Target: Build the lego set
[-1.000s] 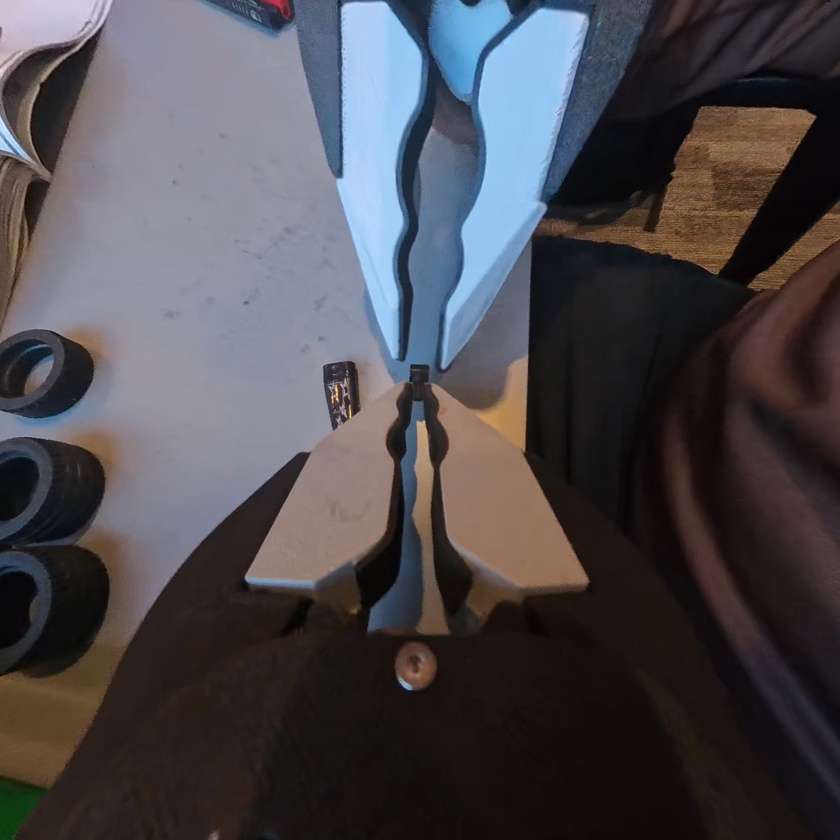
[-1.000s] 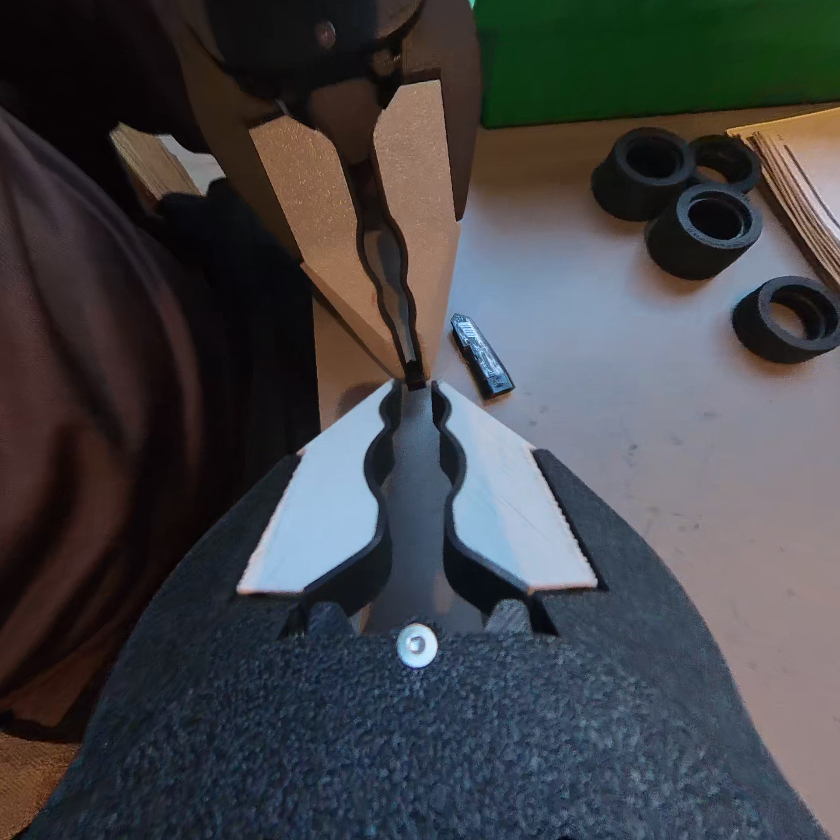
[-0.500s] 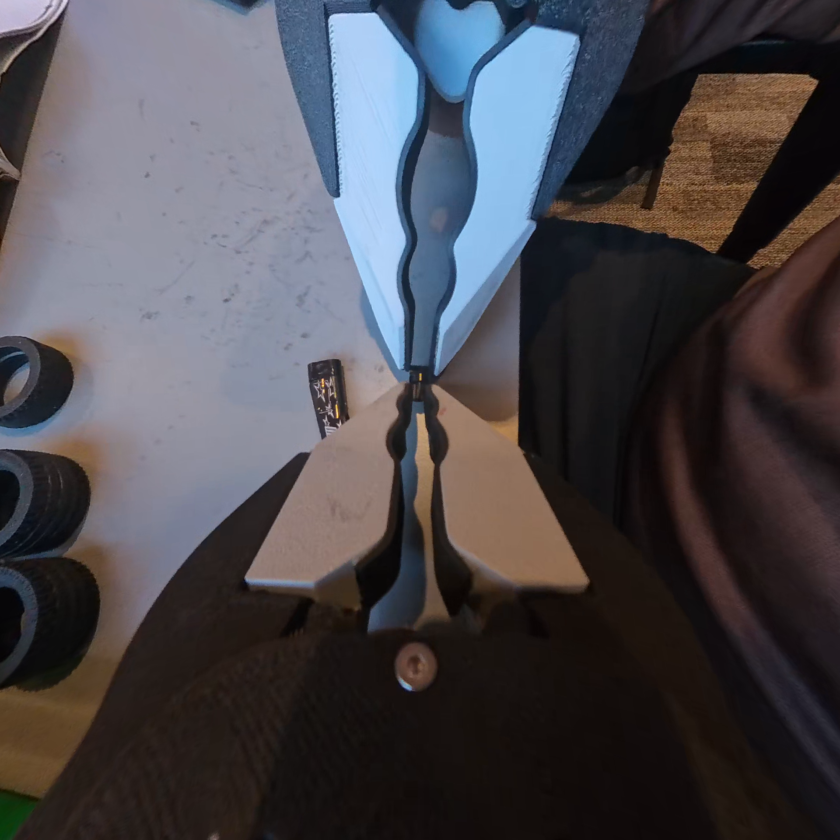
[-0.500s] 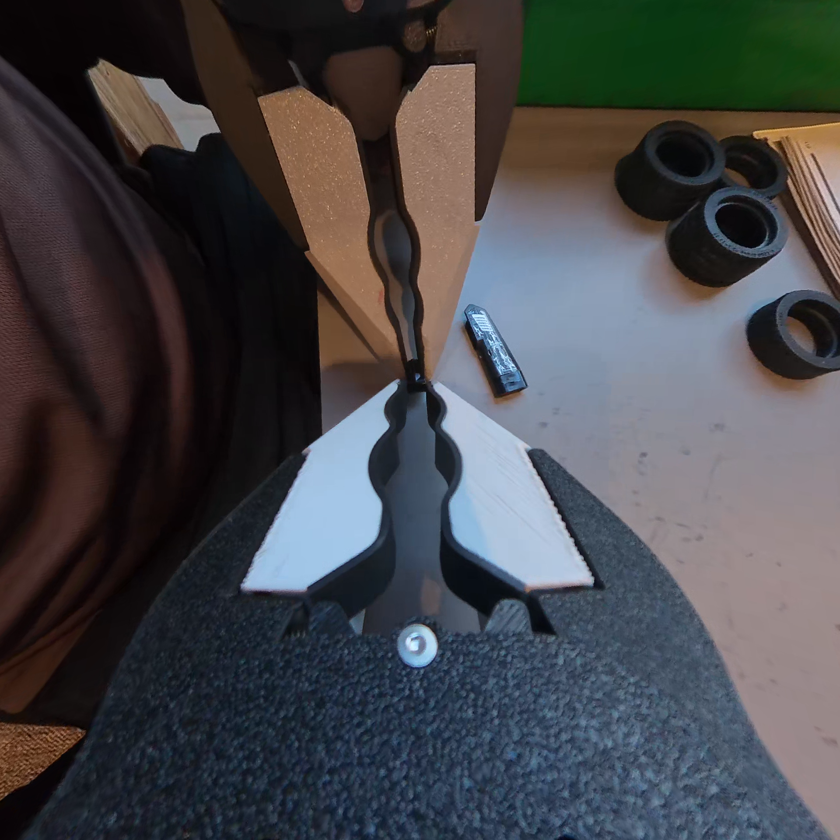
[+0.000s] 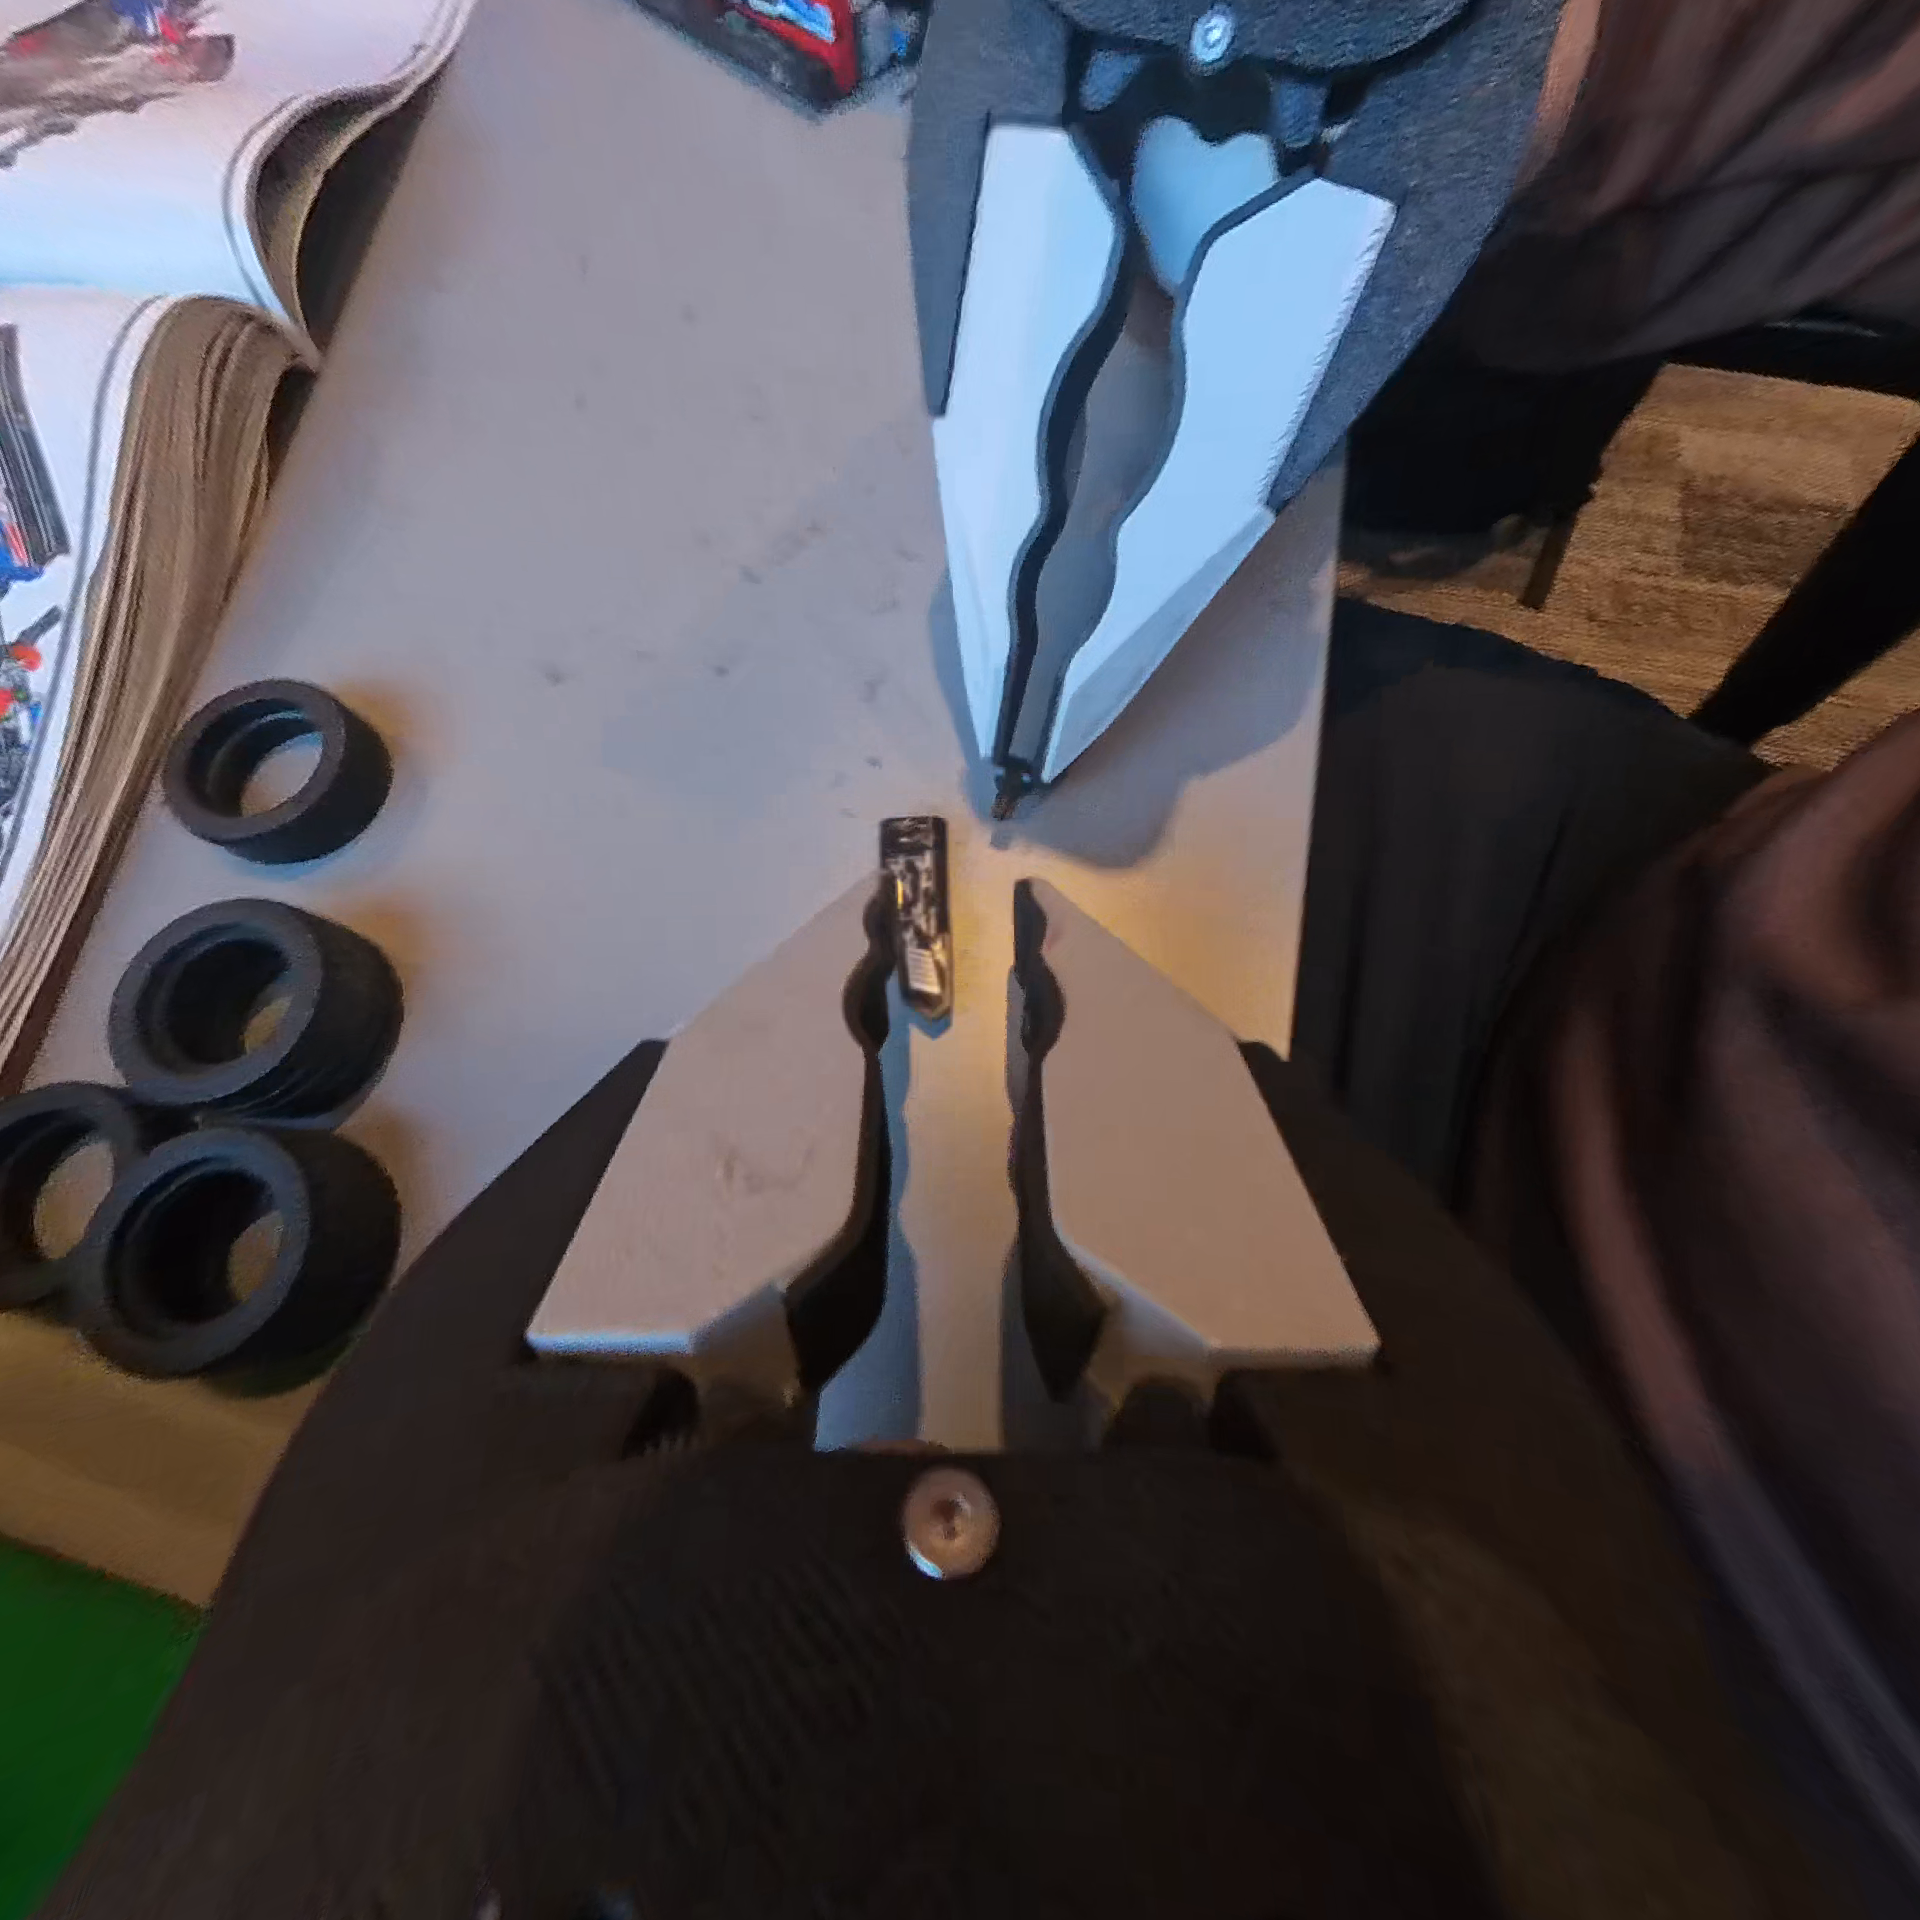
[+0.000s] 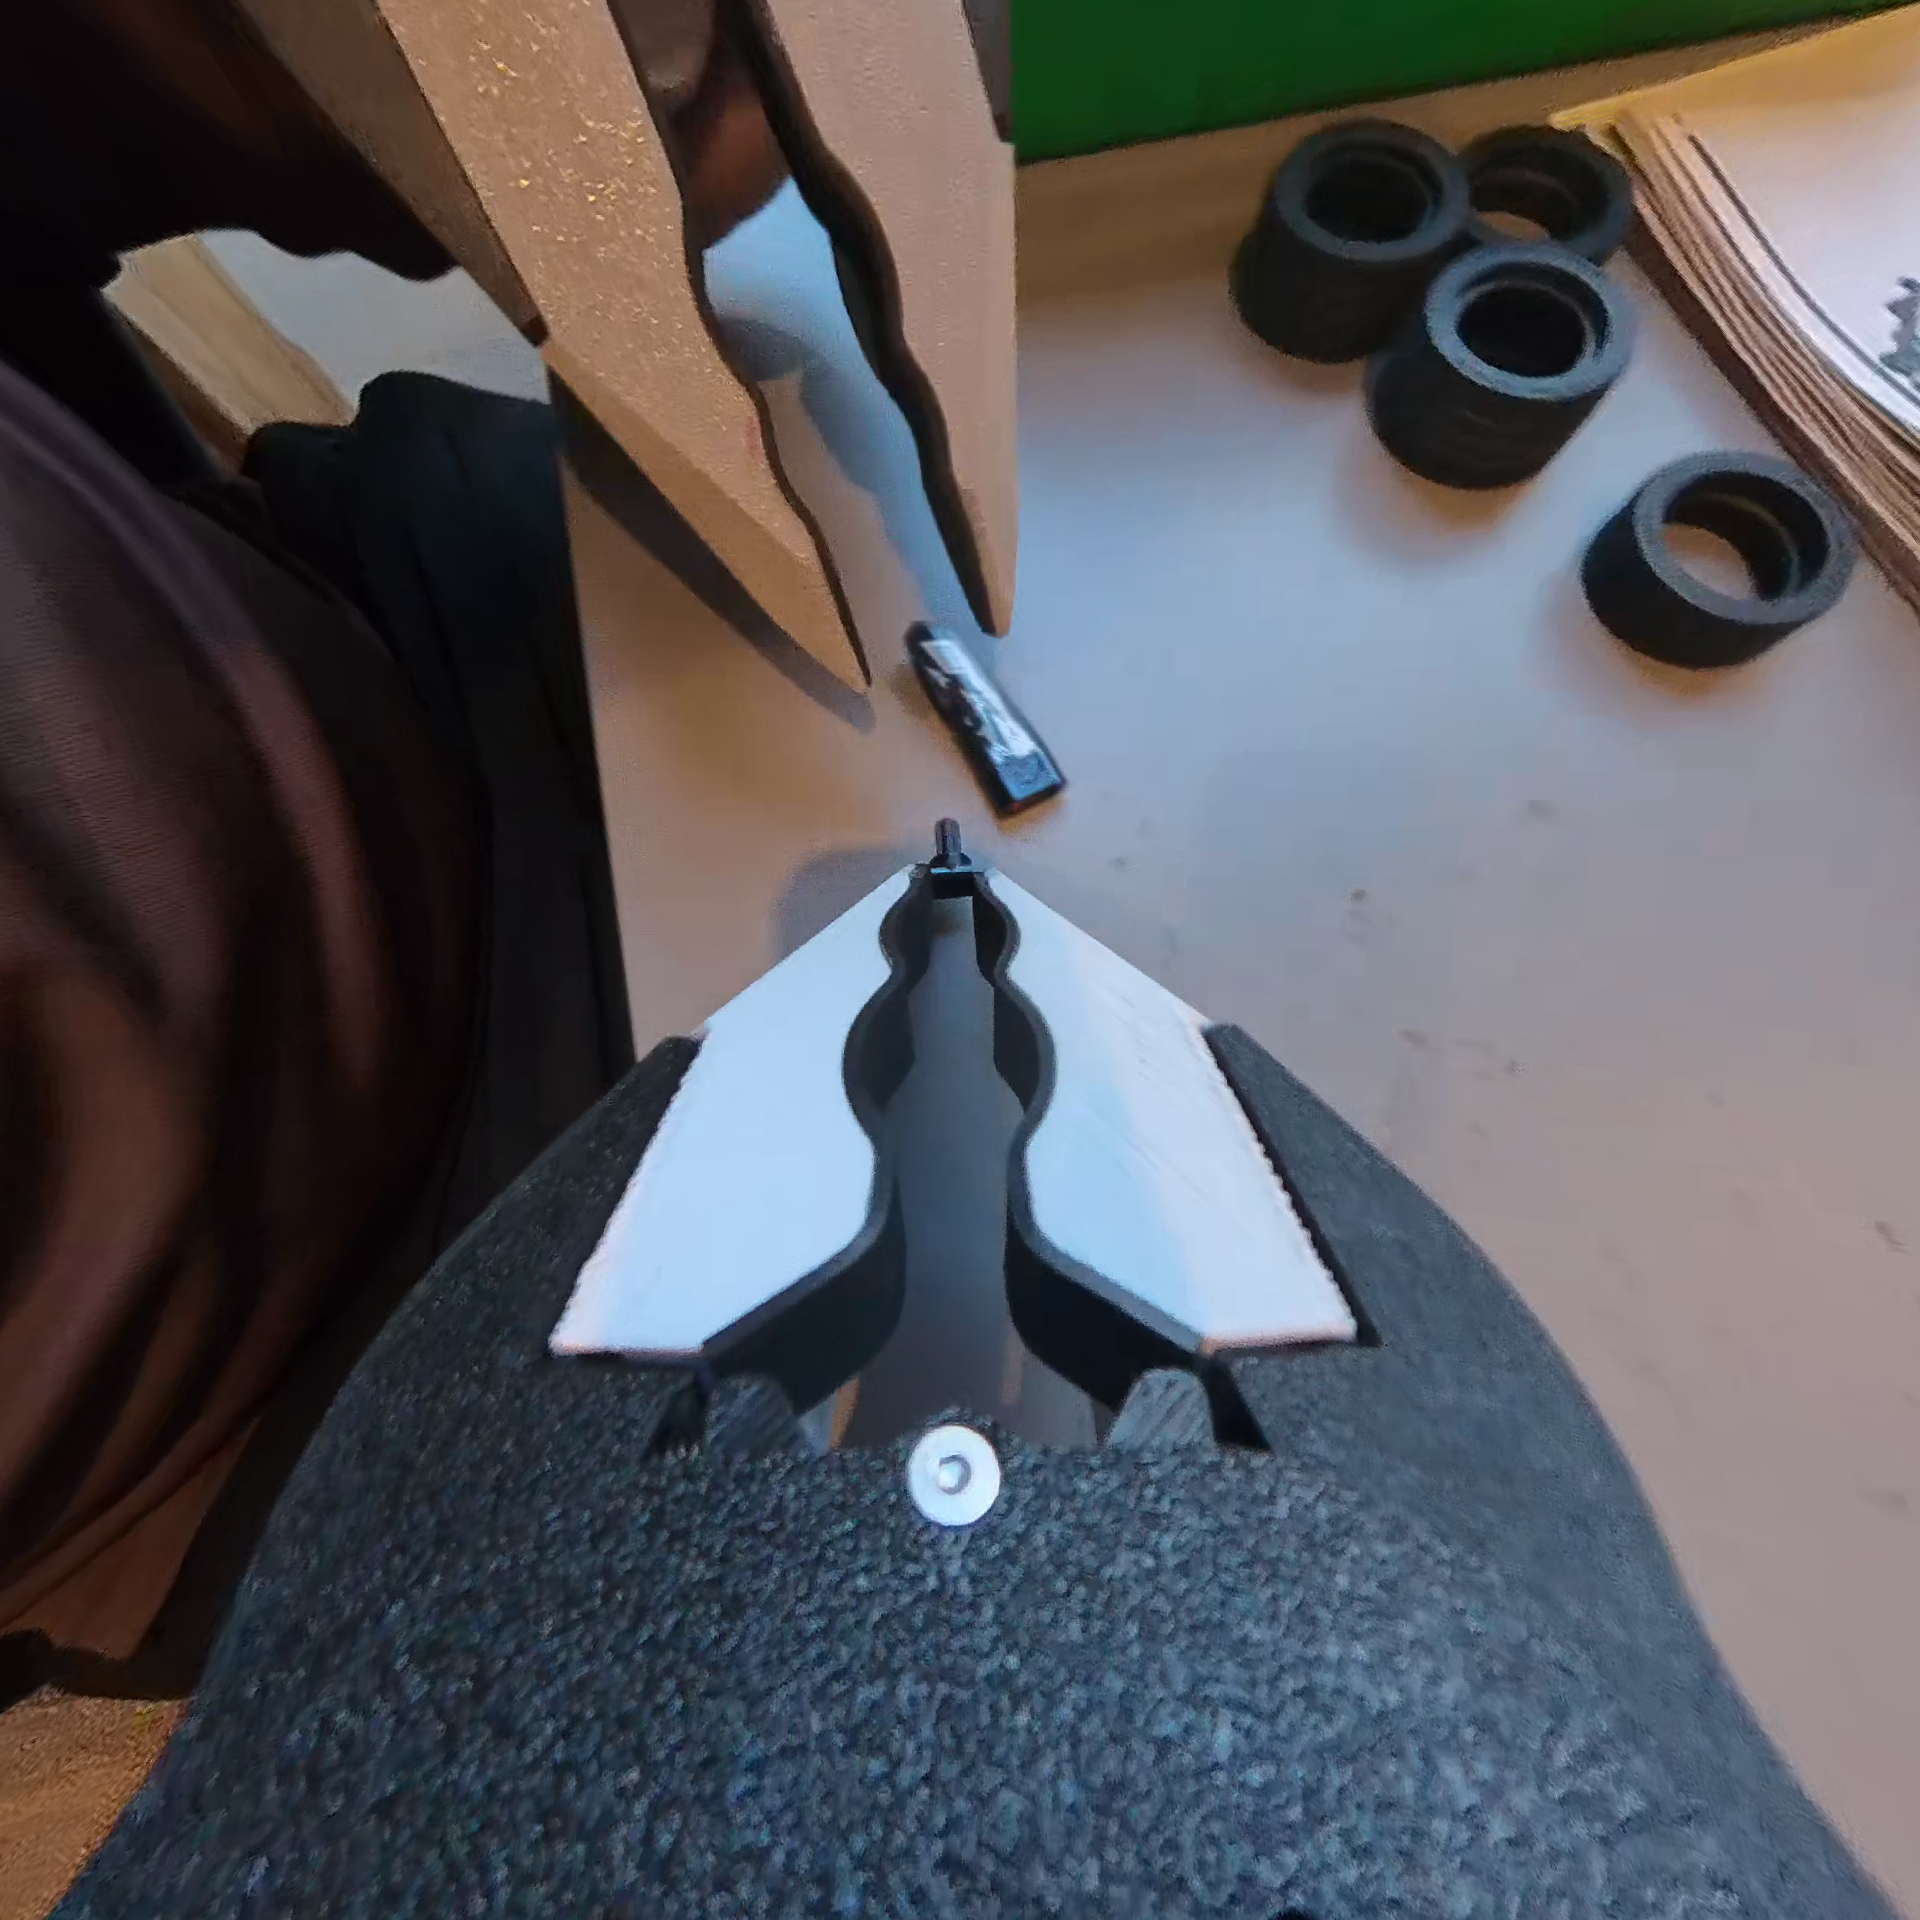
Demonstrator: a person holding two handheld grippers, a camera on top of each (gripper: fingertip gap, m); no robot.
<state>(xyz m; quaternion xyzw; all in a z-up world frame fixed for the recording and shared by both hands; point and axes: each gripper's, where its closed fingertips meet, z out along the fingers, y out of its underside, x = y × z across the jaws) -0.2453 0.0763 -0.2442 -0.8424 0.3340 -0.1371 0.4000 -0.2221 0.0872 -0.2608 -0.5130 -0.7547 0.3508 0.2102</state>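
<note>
The pale, scuffed worktop (image 5: 582, 540) is lying matte and smooth, speckled with small dark marks, and a thick booklet (image 5: 156, 436) of fanned paper pages is spreading along its far side. A green box (image 6: 1351, 62) is sitting behind it.

The left hand-held gripper (image 5: 948, 894) is showing grainy black housing and flat tan fingers with wavy inner edges; its tips are standing apart with nothing between them, hovering over the worktop near its edge. The right hand-held gripper (image 6: 951, 878) is wearing pebbled black plastic and smooth white fingers, the tips drawn almost together and pinching a tiny black piece (image 6: 948, 868), its little peg poking forward past the tips.

Four black tyres (image 5: 260, 1049) are sitting in a loose group by the booklet, rubbery rings with ribbed treads, three bunched together and one (image 5: 275, 771) a little apart.

A glossy black slim piece (image 5: 914, 914), narrow and oblong with pale printed markings, is lying flat on the worktop just beside the left gripper's tips, close to the pinched peg piece but not touching it.
</note>
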